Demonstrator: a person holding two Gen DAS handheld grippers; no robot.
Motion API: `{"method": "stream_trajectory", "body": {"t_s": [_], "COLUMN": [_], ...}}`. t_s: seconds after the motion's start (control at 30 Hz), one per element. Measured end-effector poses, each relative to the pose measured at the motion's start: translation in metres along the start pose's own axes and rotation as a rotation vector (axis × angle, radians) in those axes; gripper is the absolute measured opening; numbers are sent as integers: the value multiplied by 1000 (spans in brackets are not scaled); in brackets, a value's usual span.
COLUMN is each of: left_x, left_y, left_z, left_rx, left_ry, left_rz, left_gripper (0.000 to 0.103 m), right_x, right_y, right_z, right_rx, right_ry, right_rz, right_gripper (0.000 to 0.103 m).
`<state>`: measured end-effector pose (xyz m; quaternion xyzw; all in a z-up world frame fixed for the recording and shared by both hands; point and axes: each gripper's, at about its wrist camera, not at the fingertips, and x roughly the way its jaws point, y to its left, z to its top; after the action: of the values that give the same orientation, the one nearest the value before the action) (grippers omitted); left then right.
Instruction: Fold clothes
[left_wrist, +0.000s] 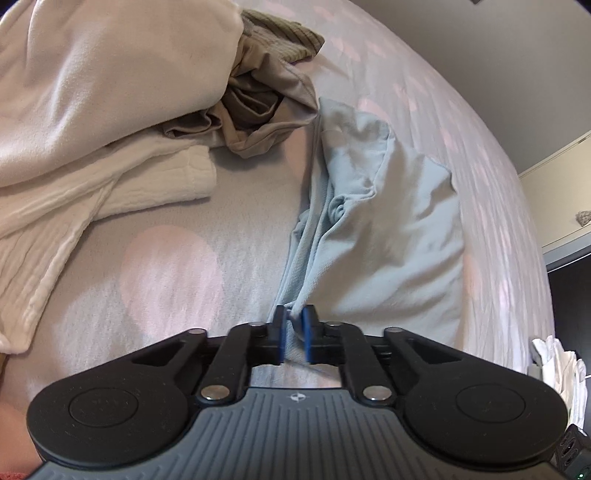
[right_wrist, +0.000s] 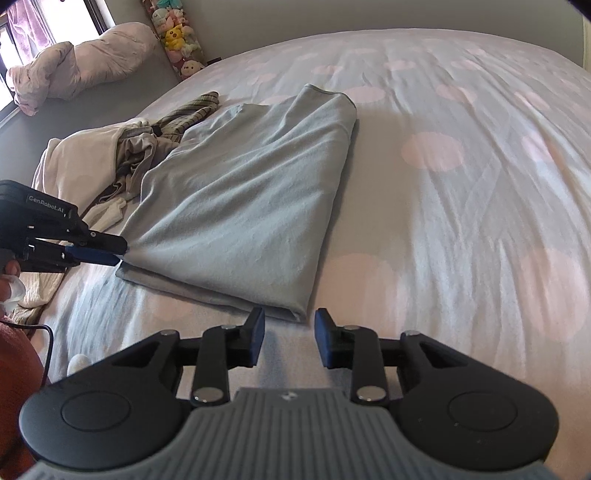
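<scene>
A pale blue garment (right_wrist: 251, 199) lies folded on the bed, its near corner just ahead of my right gripper (right_wrist: 290, 332). That gripper stands open, with only bedsheet between its blue pads. In the left wrist view the same blue garment (left_wrist: 388, 229) bunches toward my left gripper (left_wrist: 294, 325), which is shut on a pinched edge of the cloth. The left gripper (right_wrist: 114, 254) also shows from the side in the right wrist view, clamped on the garment's left edge, with a person's hand behind it.
A heap of unfolded clothes lies to the left: a cream garment (left_wrist: 110, 81), white textured cloth (left_wrist: 92, 199) and brown-grey clothes (left_wrist: 255, 114). The bedsheet (right_wrist: 461, 184) has pink hearts and dots. A pink duvet (right_wrist: 81, 62) and plush toys (right_wrist: 177, 37) sit beyond the bed.
</scene>
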<state>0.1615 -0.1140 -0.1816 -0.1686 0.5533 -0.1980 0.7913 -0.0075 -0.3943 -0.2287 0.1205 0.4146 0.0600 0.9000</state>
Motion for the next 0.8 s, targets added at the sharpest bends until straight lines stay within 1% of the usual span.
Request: {"method": "stream_trajectory", "body": {"t_s": [0.03, 0.07, 0.13, 0.17, 0.23, 0.27, 0.33, 0.43, 0.53, 0.6, 0.67, 0.73, 0.8], "left_x": [-1, -1, -3, -8, -19, -25, -32, -25, -5, 6, 13, 13, 7], "left_y": [-1, -3, -4, -4, -3, -2, -4, -3, -4, -7, -8, -6, -2], "left_z": [0, -1, 0, -1, -3, -4, -9, -11, -8, -7, -6, -6, -7], "left_rx": [6, 13, 19, 13, -1, -11, -14, 0, 12, 28, 35, 23, 1], "left_ry": [-1, -1, -9, -29, -71, -87, -83, -11, 66, 92, 107, 107, 91], "left_rz": [-8, -8, -19, -27, -45, -61, -64, -3, 78, 123, 146, 141, 116], "left_gripper": [3, 3, 2, 2, 2, 2, 1, 1, 1, 2, 2, 2, 4], "right_x": [0, 0, -1, -4, -12, -13, -14, -15, -12, -8, -6, -4, -4], "right_y": [1, 1, 0, -2, -6, -7, -8, -9, -10, -10, -12, -13, -13], "right_z": [0, 0, 0, -1, -1, -1, -1, -1, 1, 1, 2, 2, 1], "right_rx": [-2, -2, 8, 20, 47, 50, 55, 62, 63, 63, 71, 75, 76], "right_ry": [-1, -3, -13, -36, -87, -91, -93, -96, -69, -46, -33, -20, -13], "right_rz": [-1, -3, -6, 2, 18, 19, 17, 15, 10, 7, 12, 15, 21], "right_gripper": [28, 19, 12, 6, 5, 5, 5, 5, 5, 5, 5, 5, 7]}}
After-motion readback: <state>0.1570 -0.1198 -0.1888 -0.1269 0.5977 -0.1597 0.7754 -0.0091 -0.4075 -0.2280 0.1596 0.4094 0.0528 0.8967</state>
